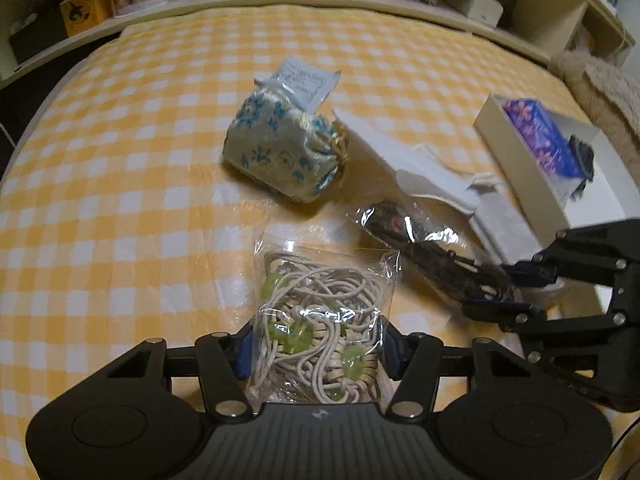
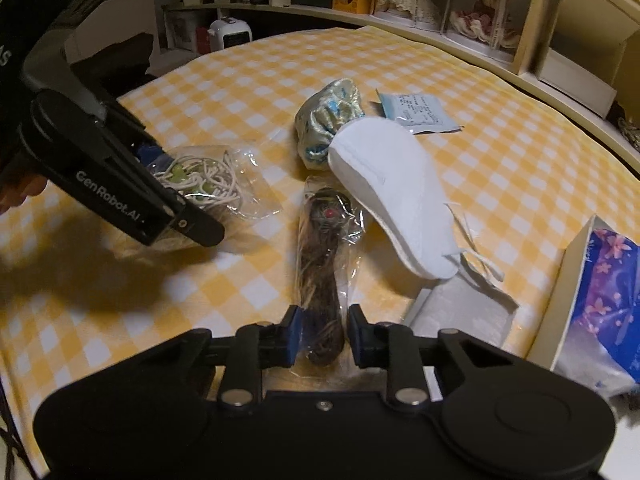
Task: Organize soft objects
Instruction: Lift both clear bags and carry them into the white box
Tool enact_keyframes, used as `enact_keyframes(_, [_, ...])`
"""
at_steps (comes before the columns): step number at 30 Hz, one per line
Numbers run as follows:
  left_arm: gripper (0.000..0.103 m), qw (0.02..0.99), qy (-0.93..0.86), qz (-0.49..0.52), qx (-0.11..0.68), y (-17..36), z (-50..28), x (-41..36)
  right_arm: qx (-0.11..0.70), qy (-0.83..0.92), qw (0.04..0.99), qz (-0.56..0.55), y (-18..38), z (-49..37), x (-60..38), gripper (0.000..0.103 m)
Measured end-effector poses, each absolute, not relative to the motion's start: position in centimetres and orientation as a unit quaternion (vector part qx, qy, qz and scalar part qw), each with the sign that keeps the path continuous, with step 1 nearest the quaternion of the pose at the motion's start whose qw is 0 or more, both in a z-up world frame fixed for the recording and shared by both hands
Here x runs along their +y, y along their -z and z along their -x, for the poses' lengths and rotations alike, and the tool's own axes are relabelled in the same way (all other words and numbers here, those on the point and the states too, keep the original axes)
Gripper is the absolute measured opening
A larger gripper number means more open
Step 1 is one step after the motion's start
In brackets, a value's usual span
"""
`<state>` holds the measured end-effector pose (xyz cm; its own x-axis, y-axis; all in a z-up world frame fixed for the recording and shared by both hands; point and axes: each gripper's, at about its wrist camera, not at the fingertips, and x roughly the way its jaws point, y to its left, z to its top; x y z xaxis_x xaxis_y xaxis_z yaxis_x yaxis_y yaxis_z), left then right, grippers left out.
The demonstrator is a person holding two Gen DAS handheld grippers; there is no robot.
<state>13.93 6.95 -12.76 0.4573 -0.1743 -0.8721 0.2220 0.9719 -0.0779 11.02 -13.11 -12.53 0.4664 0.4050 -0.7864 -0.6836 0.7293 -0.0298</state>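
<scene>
A clear bag of white cords with green beads [image 1: 320, 312] sits between the blue pads of my left gripper [image 1: 316, 344], which is shut on it; the right wrist view shows that bag [image 2: 212, 184] held by the left gripper [image 2: 180, 196] just over the cloth. A dark fibrous bundle in clear wrap [image 2: 324, 248] lies lengthwise toward my right gripper [image 2: 324, 332], whose pads press its near end. In the left wrist view the right gripper [image 1: 492, 290] clamps the same bundle [image 1: 420, 244]. A floral pouch [image 1: 280, 152] and a white fabric mask [image 2: 392, 184] lie behind.
Everything rests on a yellow checked cloth [image 1: 120, 160]. A white box [image 1: 520, 160] holding a purple floral packet [image 1: 540, 136] stands at the right. A printed sachet [image 2: 416, 114] lies behind the pouch. Shelves with boxes and dolls [image 2: 440, 4] run along the back.
</scene>
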Motion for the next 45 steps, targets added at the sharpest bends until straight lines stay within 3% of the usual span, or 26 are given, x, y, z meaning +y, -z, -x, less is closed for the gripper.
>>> enact_keyframes(28, [0.058,0.939,0.051,0.085,0.330,3.2,-8.5,6.2,0.261,-0.255,0.929,0.063,2.3,-6.8,-19.0,0.025])
enact_keyframes(45, [0.058,0.941,0.104,0.128,0.294,0.7,-8.3,-0.5,0.237,-0.157,0.959,0.017,-0.8,-4.5,-27.0,0.025])
